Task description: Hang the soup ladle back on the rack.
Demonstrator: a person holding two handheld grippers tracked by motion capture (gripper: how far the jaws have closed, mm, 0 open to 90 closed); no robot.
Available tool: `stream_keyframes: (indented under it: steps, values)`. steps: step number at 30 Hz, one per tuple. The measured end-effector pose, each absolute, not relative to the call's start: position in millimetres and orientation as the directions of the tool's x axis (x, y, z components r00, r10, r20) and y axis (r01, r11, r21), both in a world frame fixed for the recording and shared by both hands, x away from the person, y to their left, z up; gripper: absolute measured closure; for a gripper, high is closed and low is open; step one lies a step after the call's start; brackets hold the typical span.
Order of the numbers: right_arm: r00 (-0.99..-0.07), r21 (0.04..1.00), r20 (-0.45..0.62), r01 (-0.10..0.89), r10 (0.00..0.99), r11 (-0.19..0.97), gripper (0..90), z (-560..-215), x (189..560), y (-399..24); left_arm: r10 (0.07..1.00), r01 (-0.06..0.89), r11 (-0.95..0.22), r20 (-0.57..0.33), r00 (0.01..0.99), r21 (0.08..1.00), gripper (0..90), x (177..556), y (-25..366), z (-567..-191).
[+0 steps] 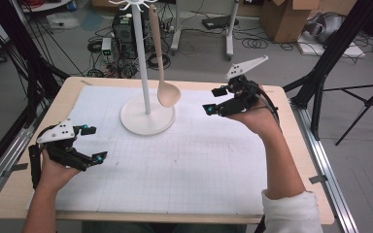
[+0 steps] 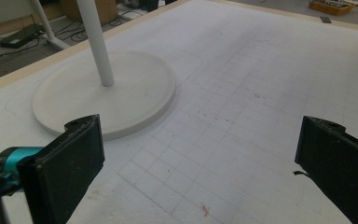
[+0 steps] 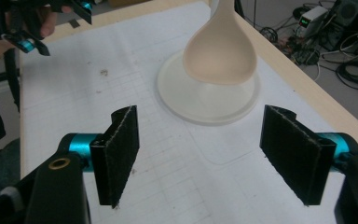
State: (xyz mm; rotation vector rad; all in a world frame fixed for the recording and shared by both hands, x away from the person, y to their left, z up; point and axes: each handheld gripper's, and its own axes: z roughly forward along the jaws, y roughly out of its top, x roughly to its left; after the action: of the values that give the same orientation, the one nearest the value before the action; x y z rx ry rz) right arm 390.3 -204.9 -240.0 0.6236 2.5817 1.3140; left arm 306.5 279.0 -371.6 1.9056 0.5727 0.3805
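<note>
A pale wooden spoon (image 1: pixel 163 73) hangs bowl-down from the top of a white stand (image 1: pixel 147 116) at the back middle of the table. In the right gripper view the spoon's bowl (image 3: pixel 220 51) hangs over the stand's round base (image 3: pixel 209 109), ahead of the jaws. My right gripper (image 1: pixel 215 101) is raised to the right of the spoon, open and empty. My left gripper (image 1: pixel 93 143) rests low at the table's left, open and empty. The left gripper view shows the stand's pole and base (image 2: pixel 130 84) ahead to the left.
A white gridded mat (image 1: pixel 175 160) covers most of the wooden table (image 1: pixel 301 160). Cables, a computer box and cardboard boxes lie on the floor beyond the far edge. Black frame posts stand at both sides.
</note>
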Motion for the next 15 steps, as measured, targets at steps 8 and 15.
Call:
stream_keyframes:
  steps: [8,15]
  values:
    - [-0.882,0.833,0.081,0.316,0.464,0.455,24.1,-276,372,-228,0.549,0.215,-0.333,0.003,0.836,0.918,1.6,307,278,-372]
    - [-0.869,0.848,0.087,0.321,0.487,0.421,19.3,-296,359,-241,0.549,0.219,-0.333,-0.001,0.836,0.917,1.6,307,277,-374]
